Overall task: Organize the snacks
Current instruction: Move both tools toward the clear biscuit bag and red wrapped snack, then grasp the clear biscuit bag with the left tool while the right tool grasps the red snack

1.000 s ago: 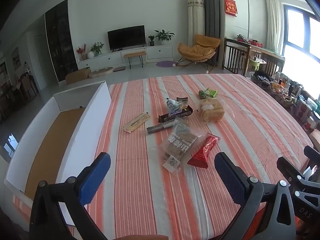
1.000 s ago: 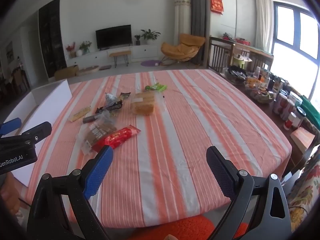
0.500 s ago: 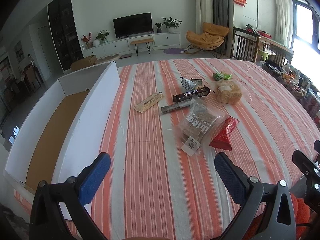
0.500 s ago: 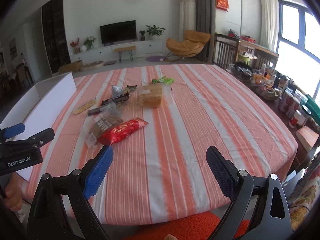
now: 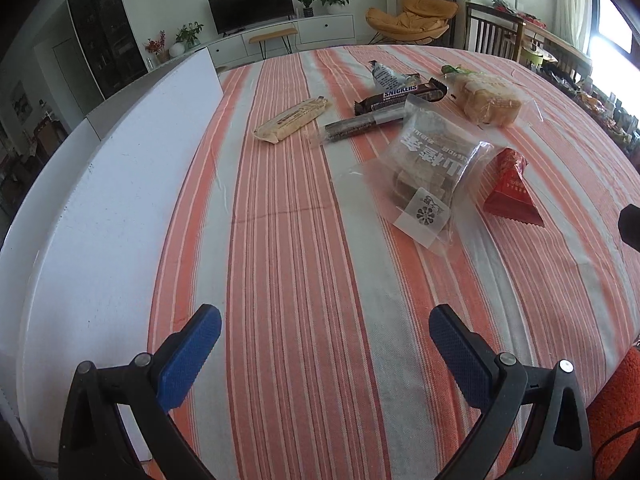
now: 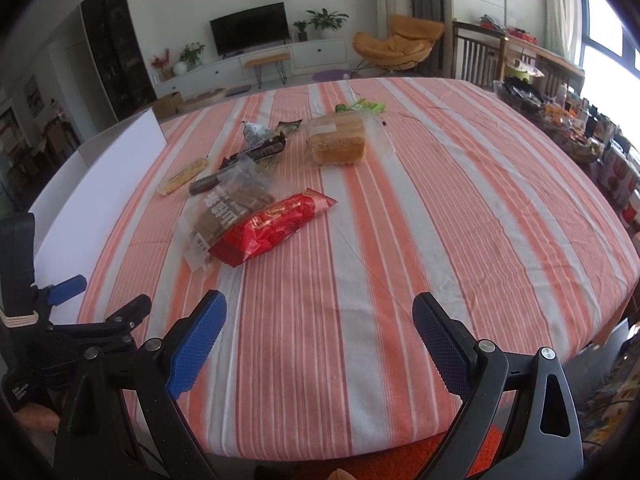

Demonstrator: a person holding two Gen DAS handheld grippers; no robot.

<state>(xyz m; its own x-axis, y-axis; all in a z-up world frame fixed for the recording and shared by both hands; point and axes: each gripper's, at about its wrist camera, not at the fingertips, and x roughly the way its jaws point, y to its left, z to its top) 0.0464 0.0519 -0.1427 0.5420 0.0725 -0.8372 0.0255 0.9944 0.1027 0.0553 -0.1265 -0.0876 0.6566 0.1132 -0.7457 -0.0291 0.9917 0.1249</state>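
Note:
Snacks lie in a loose cluster on the striped tablecloth (image 5: 280,240): a clear bag of brown biscuits (image 5: 432,160), a red packet (image 5: 510,188), a Snickers bar (image 5: 400,94), a dark bar (image 5: 360,124), a beige cracker pack (image 5: 292,120), a bagged bread loaf (image 5: 488,98) and a green packet (image 6: 366,106). My left gripper (image 5: 325,336) hangs open and empty over the cloth, near the white box wall (image 5: 100,208). My right gripper (image 6: 320,322) is open and empty near the table's front edge, with the red packet (image 6: 272,226) ahead to its left.
The white box (image 6: 100,184) stands along the table's left side. A side table crowded with jars and bottles (image 6: 600,140) is at the right. A TV, plants and an orange chair (image 6: 394,44) sit far behind. An orange seat (image 5: 616,400) lies below the table edge.
Both grippers have moved forward and lower toward the table, so the snacks look closer. The left one has shifted beside the box wall. Both stay open.

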